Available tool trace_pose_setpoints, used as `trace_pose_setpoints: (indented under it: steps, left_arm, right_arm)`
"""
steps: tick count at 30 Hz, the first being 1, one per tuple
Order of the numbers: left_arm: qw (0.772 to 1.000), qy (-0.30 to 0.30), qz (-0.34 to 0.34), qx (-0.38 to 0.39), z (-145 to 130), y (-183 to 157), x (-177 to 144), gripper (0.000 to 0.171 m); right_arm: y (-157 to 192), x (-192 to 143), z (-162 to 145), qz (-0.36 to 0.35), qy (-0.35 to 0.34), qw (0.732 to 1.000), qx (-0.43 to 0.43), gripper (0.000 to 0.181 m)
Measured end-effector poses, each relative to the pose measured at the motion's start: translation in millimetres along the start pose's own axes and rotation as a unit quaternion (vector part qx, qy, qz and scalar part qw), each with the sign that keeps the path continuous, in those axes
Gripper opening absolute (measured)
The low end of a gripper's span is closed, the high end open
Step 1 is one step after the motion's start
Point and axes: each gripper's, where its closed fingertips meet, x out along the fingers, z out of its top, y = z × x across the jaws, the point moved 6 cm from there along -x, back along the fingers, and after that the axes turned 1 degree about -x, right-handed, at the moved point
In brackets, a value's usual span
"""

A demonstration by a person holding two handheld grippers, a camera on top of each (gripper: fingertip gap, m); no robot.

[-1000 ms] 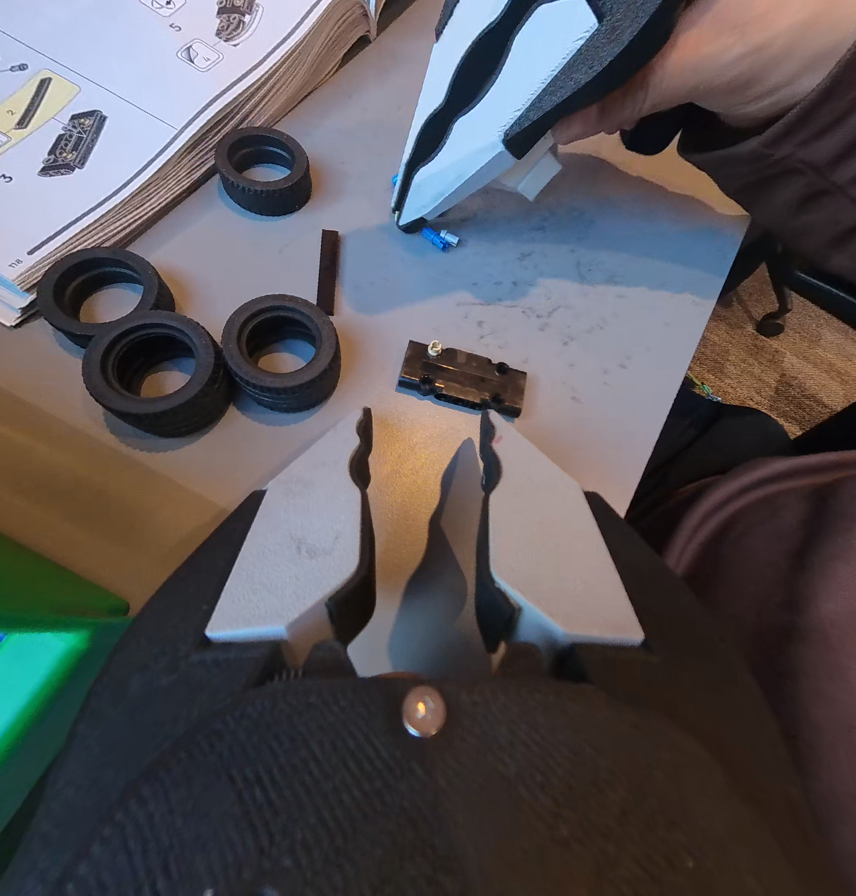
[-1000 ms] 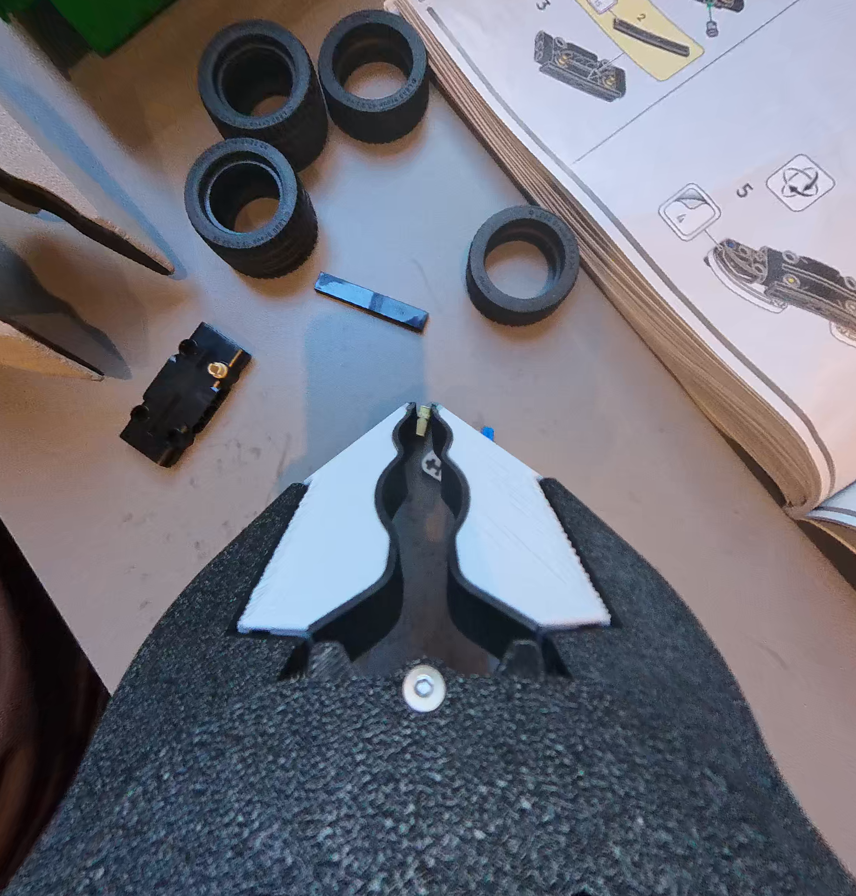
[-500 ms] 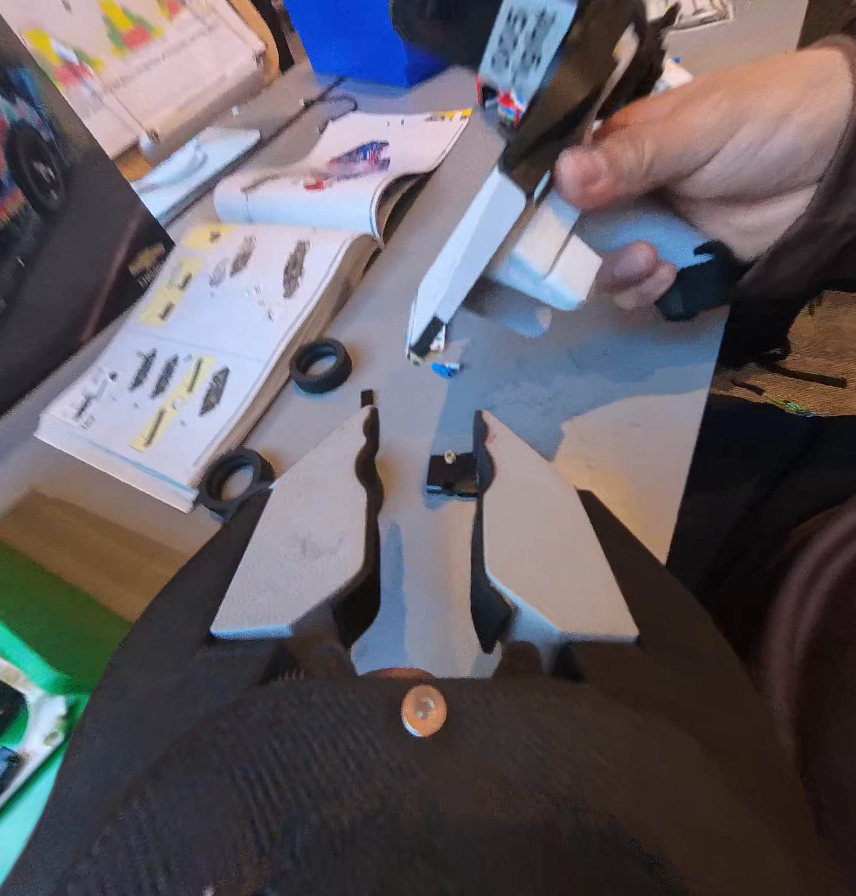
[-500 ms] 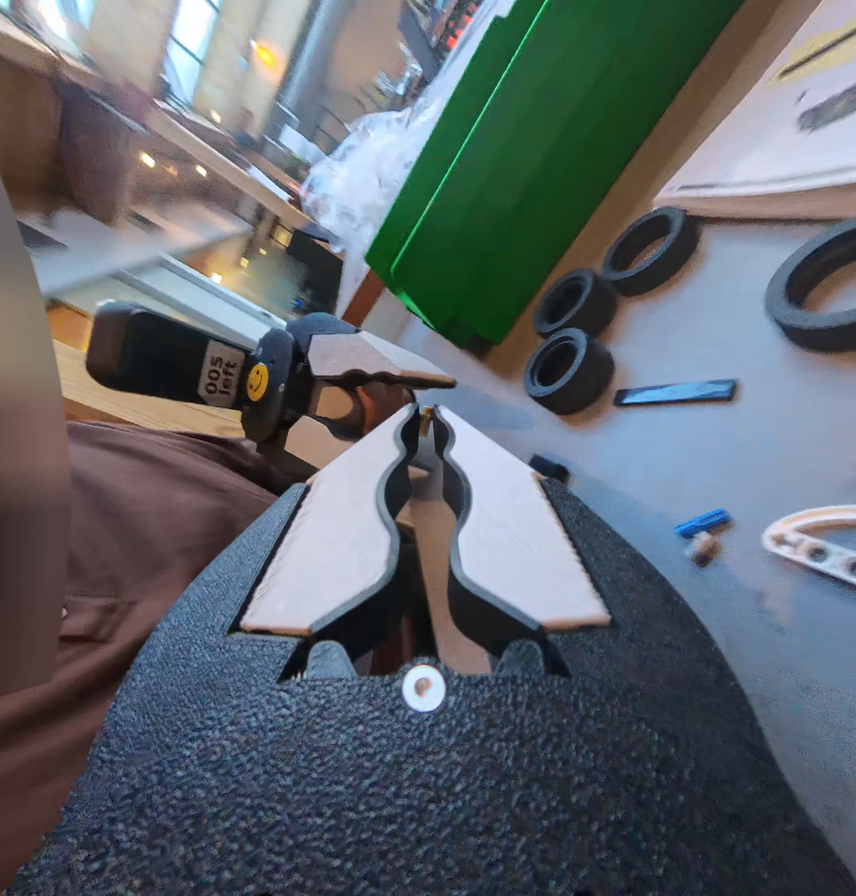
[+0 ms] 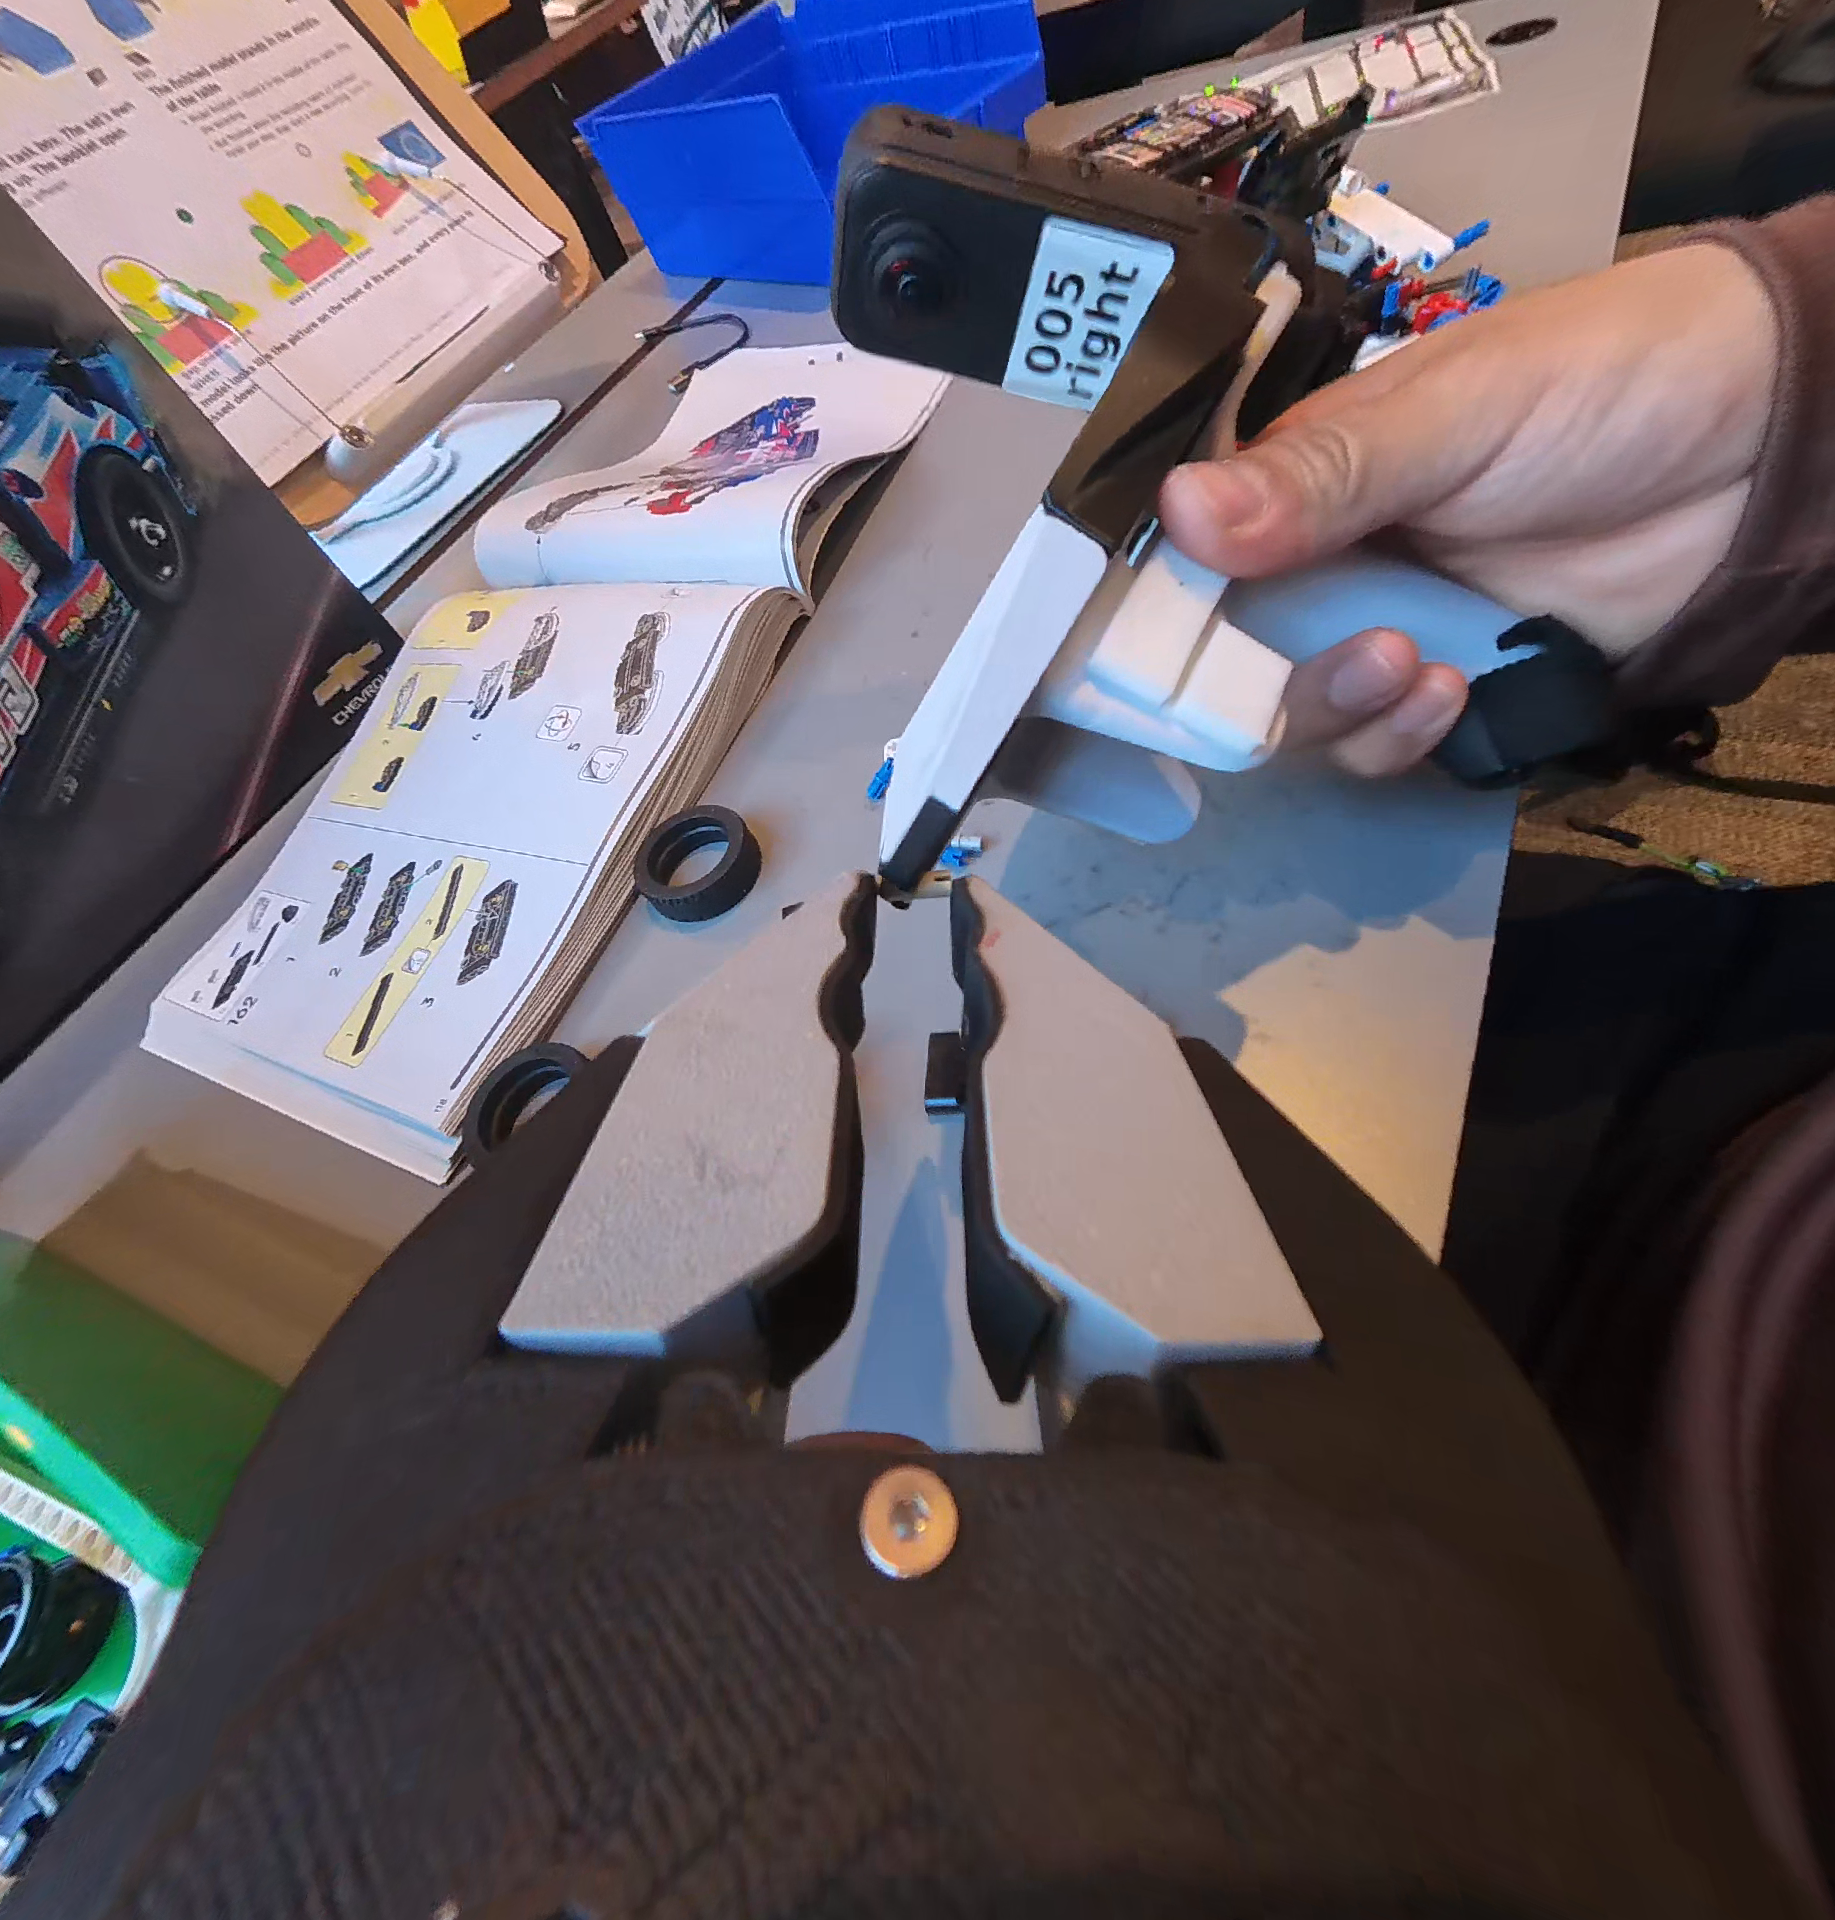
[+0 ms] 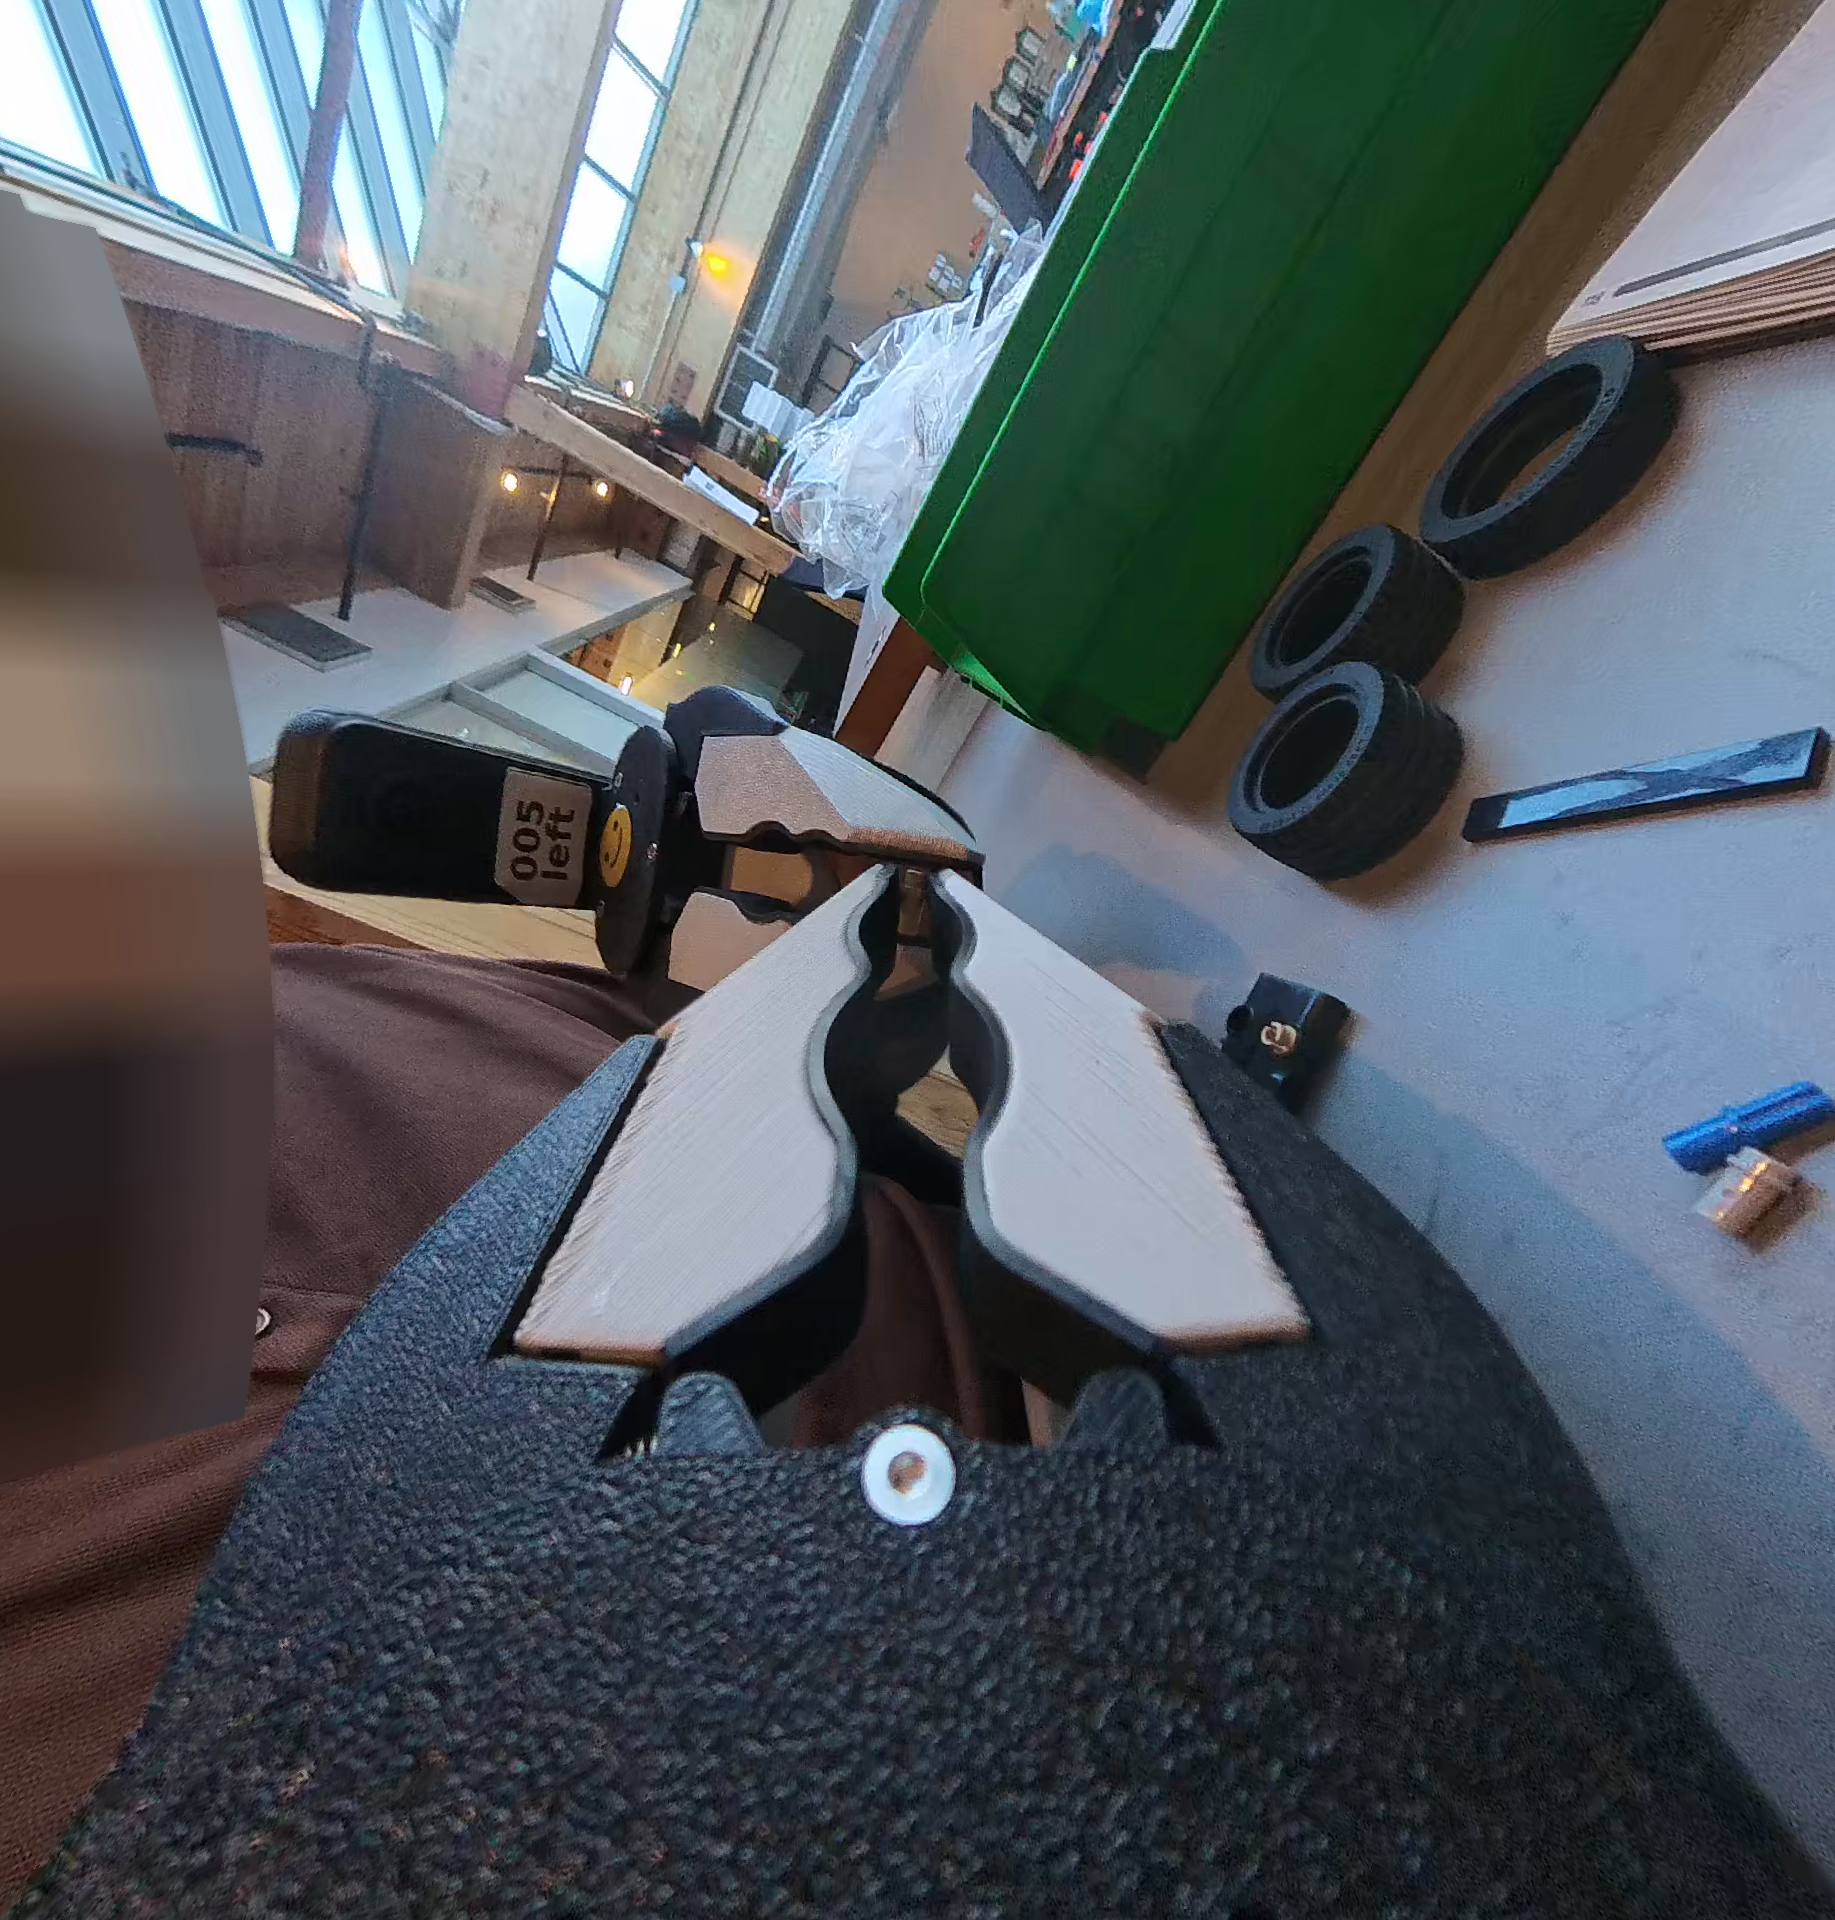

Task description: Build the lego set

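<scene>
**Grippers meeting tip to tip above the grey table**

Left gripper [image 5: 908, 904], seen from its own camera, is held low and level over the table [image 5: 1308, 935], its two grey fingers parted with a clear gap between them and nothing gripped. Left of it lies the open instruction booklet [image 5: 497, 810], with one black tyre [image 5: 700, 864] just beside the page edge and another [image 5: 523, 1091] partly hidden behind the gripper's body. Between the parted fingers, down on the table, a small black brick [image 5: 944, 1075] shows in part. Right gripper [image 5: 913, 868] slants steeply down from the upper right, its tip almost touching the left fingertips; a hand [image 5: 1464, 520] grips its white handle, thumb on top and fingers curled beneath.

In the right wrist view, the right gripper [image 6: 908, 894] is clenched on a small tan pin [image 6: 910, 902] at its very tips, which sit at the mouth of the left gripper [image 6: 871, 847]. To the right, on the table, lie the black brick [image 6: 1287, 1034], three tyres [image 6: 1344, 769], a flat black strip [image 6: 1645, 784], and a blue pin [image 6: 1749, 1124] touching a tan connector [image 6: 1749, 1195].
</scene>
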Motion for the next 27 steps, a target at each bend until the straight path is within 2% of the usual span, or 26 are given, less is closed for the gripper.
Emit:
trace_pose_setpoints:
  steps: [3,7,12,14,17,21,24,27]
  left_arm:
    - [0.999,0.013,0.000,0.032,-2.9,-2.0,1.9,0.011]
    - [0.992,0.039,0.000,0.123,-6.8,-6.5,4.2,0.010]
    - [0.962,0.069,0.026,0.262,-10.4,-11.0,7.4,0.009]
    - [0.956,0.071,0.034,0.283,-9.4,-10.6,7.9,0.010]
    - [0.974,0.061,0.036,0.217,-4.6,-4.7,6.7,0.010]
    - [0.998,0.035,0.010,0.058,-2.5,1.3,2.6,0.018]
    - [0.994,0.012,-0.056,-0.091,0.5,-1.3,1.6,0.021]
    - [0.985,-0.006,-0.064,-0.161,2.5,5.8,0.3,0.019]
  right_arm:
    - [-1.5,-0.6,-1.7,-0.019,0.014,1.000,-0.013,0.004]
    - [-0.6,-1.7,-4.3,-0.069,0.057,0.993,-0.073,0.005]
    - [1.5,-1.3,-4.6,-0.137,0.106,0.973,-0.151,0.004]
    - [2.7,-1.8,-3.2,-0.146,0.106,0.969,-0.167,0.004]
    - [4.3,-4.9,1.5,-0.124,0.072,0.978,-0.152,0.004]
    - [6.9,-11.7,7.6,-0.057,0.012,0.992,-0.107,0.004]
    - [11.4,-12.0,9.0,-0.021,-0.014,0.994,-0.104,0.004]
    - [16.0,-10.4,9.3,-0.015,-0.024,0.992,-0.125,0.003]
